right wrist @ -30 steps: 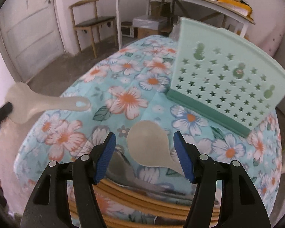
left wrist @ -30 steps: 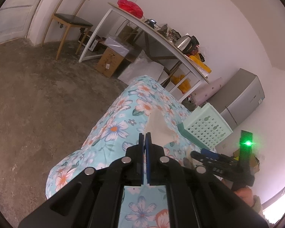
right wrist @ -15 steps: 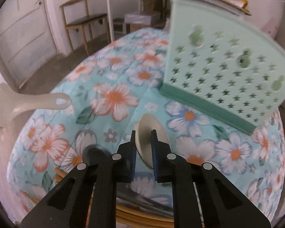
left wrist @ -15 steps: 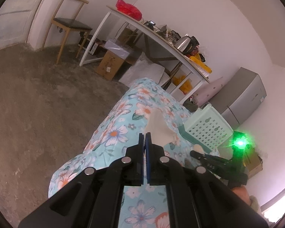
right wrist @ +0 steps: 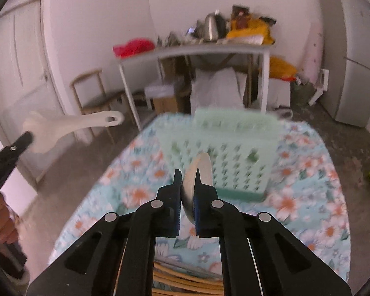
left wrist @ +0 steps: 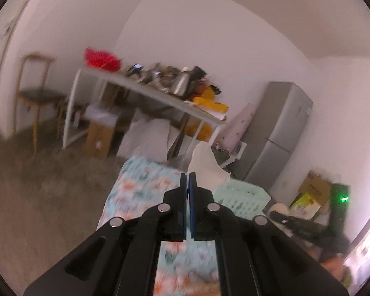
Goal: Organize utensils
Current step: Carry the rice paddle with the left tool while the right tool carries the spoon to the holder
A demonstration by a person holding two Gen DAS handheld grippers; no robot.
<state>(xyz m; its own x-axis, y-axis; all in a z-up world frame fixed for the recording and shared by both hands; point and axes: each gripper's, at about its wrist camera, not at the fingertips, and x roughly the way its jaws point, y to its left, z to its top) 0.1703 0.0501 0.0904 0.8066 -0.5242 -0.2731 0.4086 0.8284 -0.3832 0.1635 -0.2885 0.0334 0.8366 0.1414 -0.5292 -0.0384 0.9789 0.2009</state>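
**Two rice paddles aloft over floral table**

Clenched in the left tongs (left wrist: 188, 174): a white rice paddle (left wrist: 204, 165), blade pinched between the blue pads, handle jutting toward 1 o'clock in the left wrist view. Seen from the right wrist at 9 o'clock, the same paddle (right wrist: 69, 128) in the air, handle hole pointing toward 3 o'clock. Gripped edge-on in the right tongs (right wrist: 187, 172), jaws just closed: a second pale paddle (right wrist: 199, 172), raised off the floral tablecloth (right wrist: 296, 197). Standing upright just beyond, at 12 o'clock: the mint-green utensil basket (right wrist: 229, 143) with star-shaped holes. Visible at 6 o'clock, under the right tongs: a bamboo tray rim (right wrist: 185, 278). Background blurred.
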